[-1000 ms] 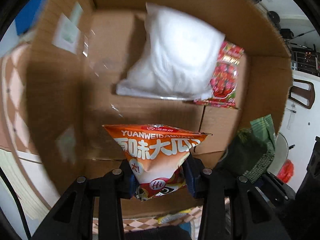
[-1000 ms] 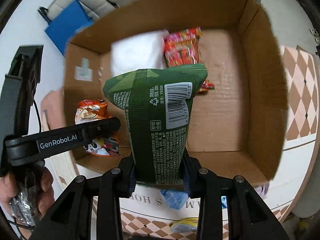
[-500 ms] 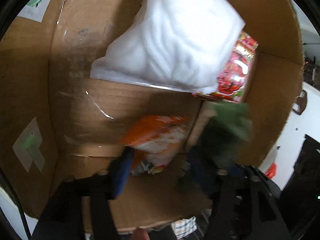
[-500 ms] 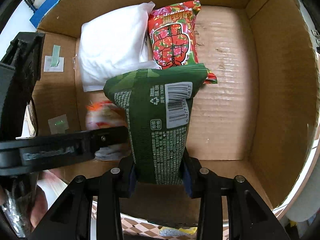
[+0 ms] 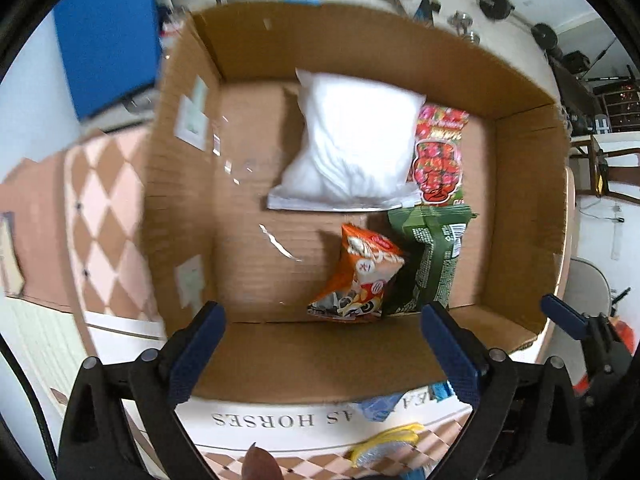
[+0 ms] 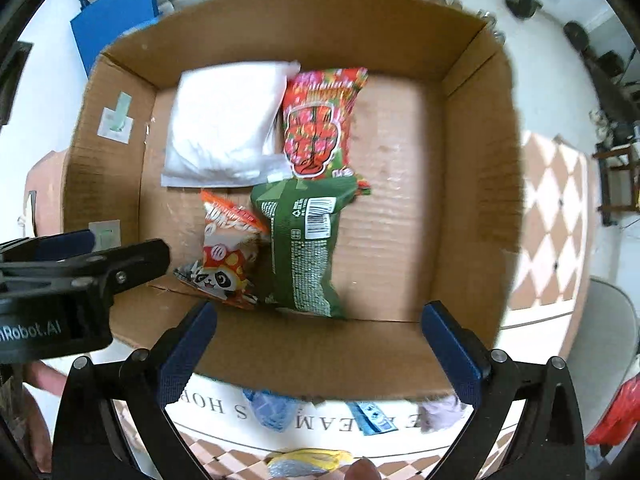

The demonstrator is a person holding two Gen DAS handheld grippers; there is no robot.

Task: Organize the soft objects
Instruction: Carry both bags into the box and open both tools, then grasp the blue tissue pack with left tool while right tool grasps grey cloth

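An open cardboard box (image 5: 352,356) (image 6: 476,200) holds several soft packs. A white pillow pack (image 5: 352,152) (image 6: 224,128) and a red snack bag (image 5: 438,156) (image 6: 318,124) lie at the back. An orange snack bag (image 5: 360,276) (image 6: 224,252) and a green snack bag (image 5: 430,260) (image 6: 304,248) lie side by side near the front wall. My left gripper (image 5: 324,356) is open and empty above the box's near wall. My right gripper (image 6: 320,352) is open and empty, also over the near wall. The left gripper's body shows at the left of the right wrist view (image 6: 80,272).
The box stands on a checkered cloth (image 5: 104,216) (image 6: 556,208) with printed letters along its front. Small wrapped items (image 5: 384,444) (image 6: 308,460) lie on the cloth in front of the box. A blue board (image 5: 104,36) (image 6: 116,24) stands behind on the left.
Both grippers opened and let go of their bags. The orange and green bags now lie on the box floor. Both grippers pulled back to the near wall.
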